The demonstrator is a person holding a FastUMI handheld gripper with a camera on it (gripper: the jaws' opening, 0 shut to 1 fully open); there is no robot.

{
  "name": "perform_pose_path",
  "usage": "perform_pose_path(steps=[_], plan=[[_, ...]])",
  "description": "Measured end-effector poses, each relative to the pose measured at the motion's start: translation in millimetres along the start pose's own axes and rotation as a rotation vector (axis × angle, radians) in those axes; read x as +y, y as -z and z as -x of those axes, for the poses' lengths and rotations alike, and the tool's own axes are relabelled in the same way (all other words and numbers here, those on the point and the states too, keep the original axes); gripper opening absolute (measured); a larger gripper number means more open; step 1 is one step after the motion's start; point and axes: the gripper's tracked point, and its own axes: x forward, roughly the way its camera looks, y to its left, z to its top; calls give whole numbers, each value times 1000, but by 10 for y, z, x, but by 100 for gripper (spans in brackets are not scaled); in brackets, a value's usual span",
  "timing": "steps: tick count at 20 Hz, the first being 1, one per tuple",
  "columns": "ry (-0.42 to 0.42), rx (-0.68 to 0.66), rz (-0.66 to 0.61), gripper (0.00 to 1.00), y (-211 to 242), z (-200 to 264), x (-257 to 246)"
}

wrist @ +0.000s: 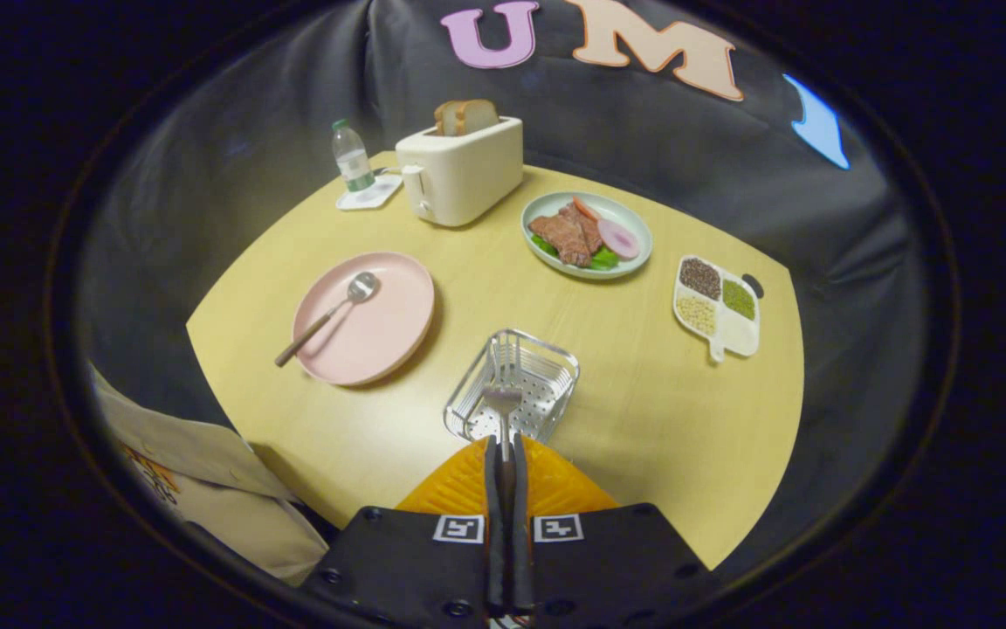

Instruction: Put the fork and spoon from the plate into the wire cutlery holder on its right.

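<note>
One fork is clamped between the closed fingers of the gripper, its tines over the wire holder. One spoon lies on the pink plate, left of the holder. Beyond stand a toaster, bottle, food plate and divided tray, with bare table around the holder.

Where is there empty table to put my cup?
Bare table lies between the pink plate and the wire holder, and between the holder and the seed tray. It is crowded around the toaster. The claw grips the fork over the holder.
</note>
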Motion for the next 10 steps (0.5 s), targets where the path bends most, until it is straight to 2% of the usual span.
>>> perform_pose_path(steps=[7,10], plan=[[-26,130,-29,8,96,-201,-63],[-36,146,-63,8,45,-202,-77]])
